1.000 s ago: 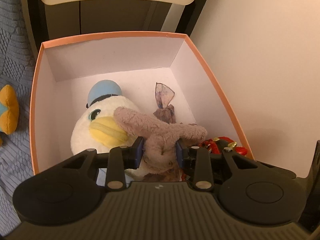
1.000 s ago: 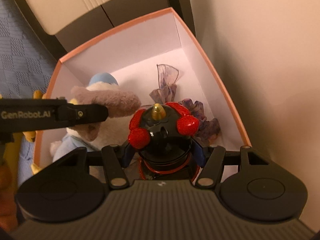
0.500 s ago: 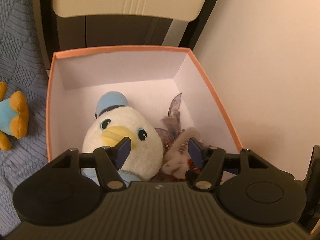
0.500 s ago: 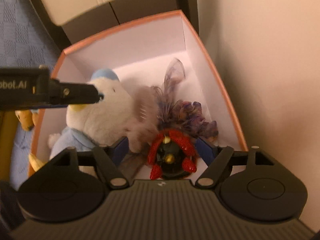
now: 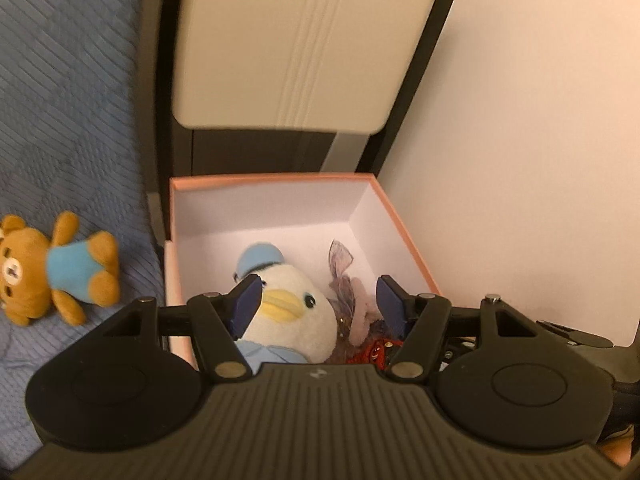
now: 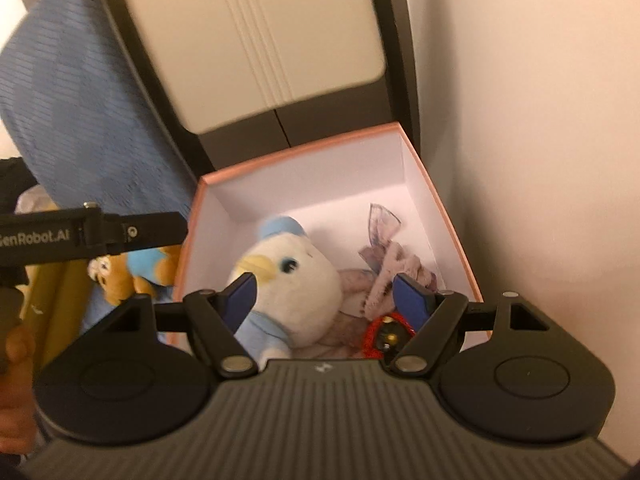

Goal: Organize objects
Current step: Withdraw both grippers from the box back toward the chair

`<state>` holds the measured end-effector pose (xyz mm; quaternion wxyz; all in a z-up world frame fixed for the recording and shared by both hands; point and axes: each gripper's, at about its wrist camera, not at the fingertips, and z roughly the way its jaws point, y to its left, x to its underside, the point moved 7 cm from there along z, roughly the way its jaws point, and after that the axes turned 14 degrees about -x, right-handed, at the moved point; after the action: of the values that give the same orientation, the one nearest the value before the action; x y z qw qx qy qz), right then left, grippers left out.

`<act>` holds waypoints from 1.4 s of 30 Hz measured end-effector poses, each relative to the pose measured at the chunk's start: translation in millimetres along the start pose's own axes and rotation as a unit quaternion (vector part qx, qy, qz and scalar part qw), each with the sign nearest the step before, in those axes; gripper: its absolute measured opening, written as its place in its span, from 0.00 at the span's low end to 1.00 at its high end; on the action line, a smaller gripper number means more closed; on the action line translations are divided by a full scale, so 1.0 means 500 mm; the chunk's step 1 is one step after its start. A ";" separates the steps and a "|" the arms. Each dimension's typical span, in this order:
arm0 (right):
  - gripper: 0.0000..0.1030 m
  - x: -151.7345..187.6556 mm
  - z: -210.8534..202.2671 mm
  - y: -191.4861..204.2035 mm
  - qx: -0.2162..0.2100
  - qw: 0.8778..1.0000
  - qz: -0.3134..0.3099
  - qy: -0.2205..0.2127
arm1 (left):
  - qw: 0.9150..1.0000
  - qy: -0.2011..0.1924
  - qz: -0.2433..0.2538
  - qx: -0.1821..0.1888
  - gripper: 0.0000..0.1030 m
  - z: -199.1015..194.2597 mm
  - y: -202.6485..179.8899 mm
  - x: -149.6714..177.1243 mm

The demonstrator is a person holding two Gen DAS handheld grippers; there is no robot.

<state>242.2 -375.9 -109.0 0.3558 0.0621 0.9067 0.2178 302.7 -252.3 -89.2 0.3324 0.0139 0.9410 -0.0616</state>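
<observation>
Your left gripper (image 5: 318, 296) and right gripper (image 6: 324, 296) both gape wide and empty above the pink box (image 5: 404, 224); inside lies a white duck plush (image 5: 296, 316); a bear plush (image 5: 52, 268) lies outside.

Matt cardboard box (image 5: 404, 232), fuzzy plush duck (image 5: 292, 316), ribbed woven blue bedspread (image 5: 68, 92)

Plain cream wall (image 5: 540, 140) on the right, bathed in warm, dim light. Straight ahead, a dark cabinet (image 5: 256, 152) with a pale cream panel (image 5: 304, 40) across its front. To the left, a blue quilted bedspread (image 5: 60, 100), ribbed and softly patterned, draped down beside the cabinet.
</observation>
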 end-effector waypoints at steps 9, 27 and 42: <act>0.74 -0.022 -0.089 0.125 -0.016 0.998 -0.036 -0.041 | 0.998 -0.062 -0.012 0.000 0.67 -0.155 0.080 -0.011; 0.74 0.061 -0.155 0.373 -0.056 0.993 -0.094 -0.051 | 0.993 -0.112 -0.041 -0.011 0.67 -0.351 0.270 0.080; 0.75 0.157 -0.103 0.487 -0.068 0.991 -0.109 -0.033 | 0.992 -0.111 -0.065 -0.012 0.67 -0.387 0.419 0.147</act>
<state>139.3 -154.4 -17.0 0.4108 -0.0542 0.8787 0.2370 138.8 -21.2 -8.1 0.4306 -0.0586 0.8977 -0.0725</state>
